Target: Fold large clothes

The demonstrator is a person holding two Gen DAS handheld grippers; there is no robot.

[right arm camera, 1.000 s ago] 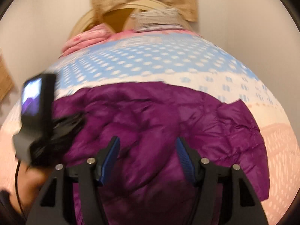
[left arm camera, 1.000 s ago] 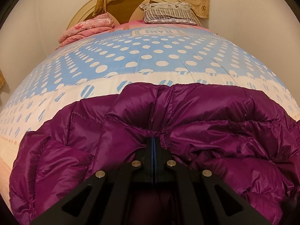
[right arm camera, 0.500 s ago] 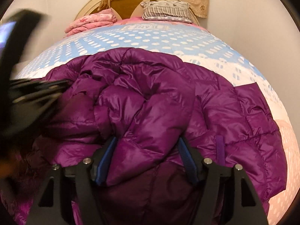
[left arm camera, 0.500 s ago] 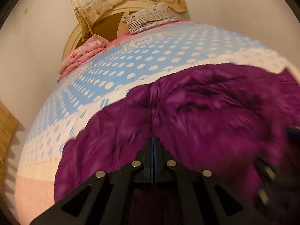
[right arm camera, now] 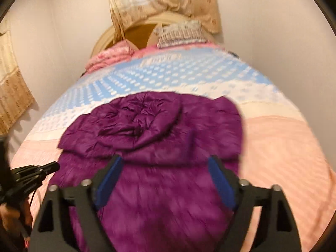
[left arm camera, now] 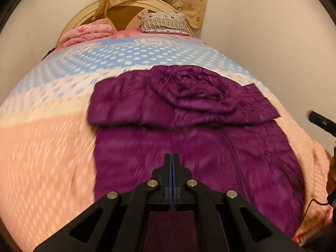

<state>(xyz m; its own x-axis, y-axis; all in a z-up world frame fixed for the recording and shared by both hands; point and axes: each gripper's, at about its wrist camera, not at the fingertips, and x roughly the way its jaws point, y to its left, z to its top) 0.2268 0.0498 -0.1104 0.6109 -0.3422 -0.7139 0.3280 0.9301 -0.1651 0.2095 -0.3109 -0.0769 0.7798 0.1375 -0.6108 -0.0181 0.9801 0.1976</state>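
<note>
Now both grippers above jacket, none gripping

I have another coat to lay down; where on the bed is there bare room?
Free: the peach stretch left of the purple jacket, and the blue dotted band beyond it. Crowded: the headboard end, with pink blanket and pillow.

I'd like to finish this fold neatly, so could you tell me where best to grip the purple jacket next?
Probably the near hem of the purple jacket, approached from the bed's foot: the sleeves and hood already lie folded across the top, leaving the lower body flat and free.
</note>
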